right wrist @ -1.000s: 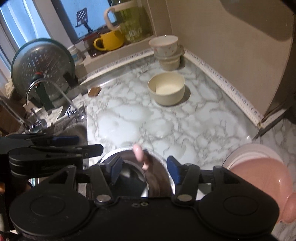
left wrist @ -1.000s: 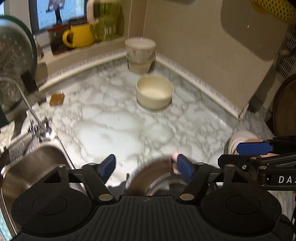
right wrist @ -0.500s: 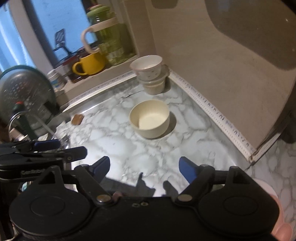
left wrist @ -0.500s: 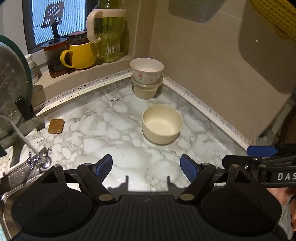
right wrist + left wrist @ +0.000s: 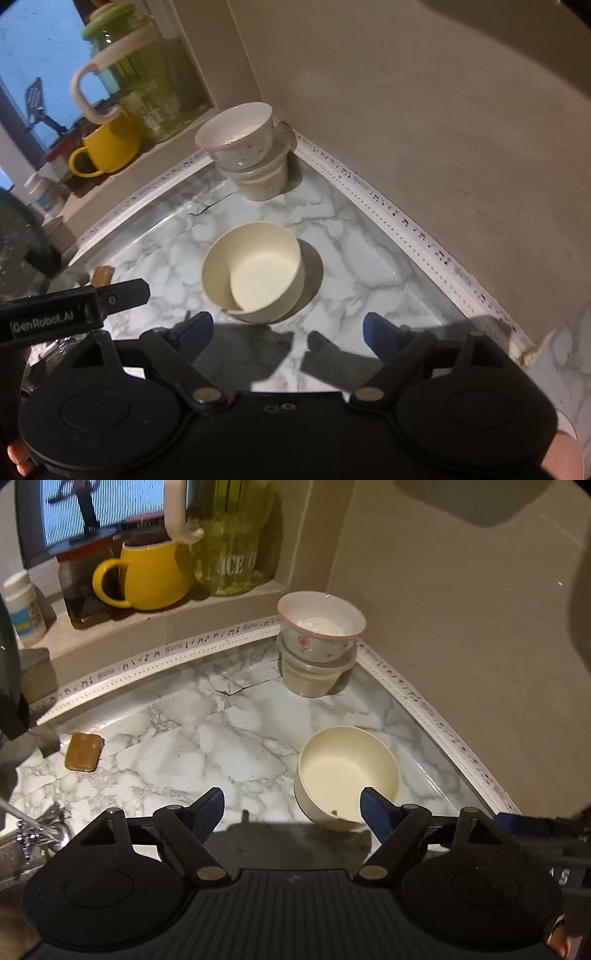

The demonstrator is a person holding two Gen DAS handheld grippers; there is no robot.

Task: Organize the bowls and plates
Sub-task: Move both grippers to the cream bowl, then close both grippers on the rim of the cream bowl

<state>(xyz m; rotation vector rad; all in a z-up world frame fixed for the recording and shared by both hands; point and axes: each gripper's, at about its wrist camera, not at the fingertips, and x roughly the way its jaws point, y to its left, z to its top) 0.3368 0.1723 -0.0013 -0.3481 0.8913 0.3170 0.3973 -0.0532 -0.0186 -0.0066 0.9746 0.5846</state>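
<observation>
A cream bowl (image 5: 347,775) stands alone on the marble counter (image 5: 221,746); it also shows in the right wrist view (image 5: 255,271). Behind it in the corner, a white floral bowl (image 5: 319,627) sits stacked on a clear container (image 5: 314,674); the stack also shows in the right wrist view (image 5: 247,147). My left gripper (image 5: 291,808) is open and empty, its right fingertip in front of the cream bowl's near rim. My right gripper (image 5: 286,330) is open and empty, just short of the cream bowl.
A yellow mug (image 5: 147,574), a green glass jug (image 5: 229,535) and jars stand on the window ledge. A brown soap bar (image 5: 84,751) lies on the counter at left. A tap (image 5: 33,830) is at the lower left. Walls close the corner.
Both grippers have moved forward toward the corner. The metal bowl and pink bowl seen below them a second ago are out of view. The cream bowl is now much closer.
</observation>
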